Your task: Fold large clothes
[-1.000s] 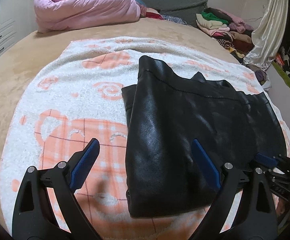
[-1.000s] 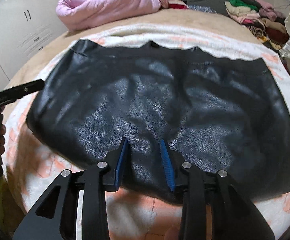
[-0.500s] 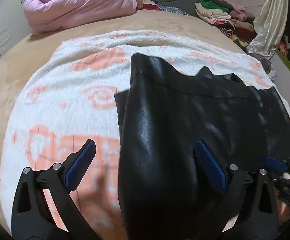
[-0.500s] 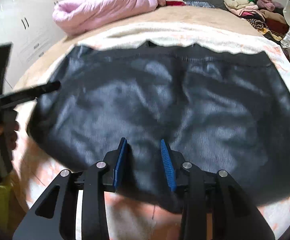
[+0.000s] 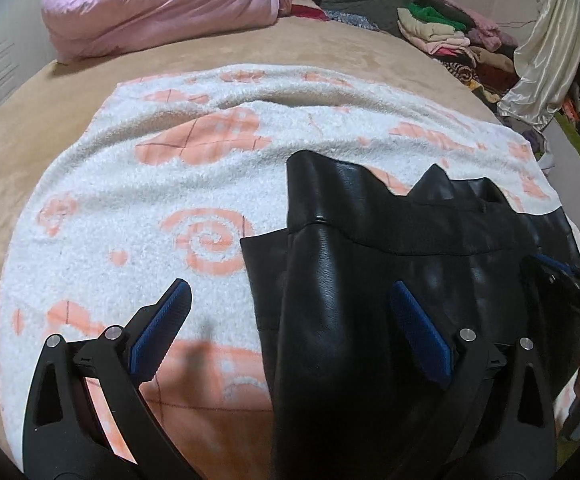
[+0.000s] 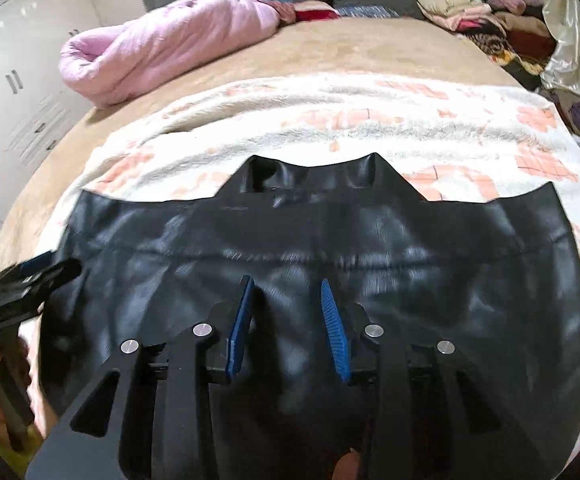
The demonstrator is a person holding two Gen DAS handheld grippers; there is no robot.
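The tan plush-covered bed (image 5: 329, 52) fills both views. A white fleece blanket with orange plaid shapes (image 5: 130, 208) lies spread across it, occupying the centre of each frame. A rolled pink quilted duvet (image 5: 158, 4) sits at the upper left of the left wrist view, on the far part of the bed. A pile of mixed folded clothes (image 5: 449, 36) occupies the upper right.

The black glossy leather-look garment (image 6: 329, 248) lies on the blanket. In the right wrist view it covers the centre and lower part of the frame, with two pointed corners at its top edge. In the left wrist view it occupies the lower right, and one side is folded over the rest.

The left tool (image 5: 290, 328) is at the lower centre of its view. Its jaws have just been opening and are now spread wide, with the garment's folded edge below the gap and not gripped.

The right tool (image 6: 288, 320) is at the lower centre of its view. Its blue pads are partly apart above the garment, pinching nothing.
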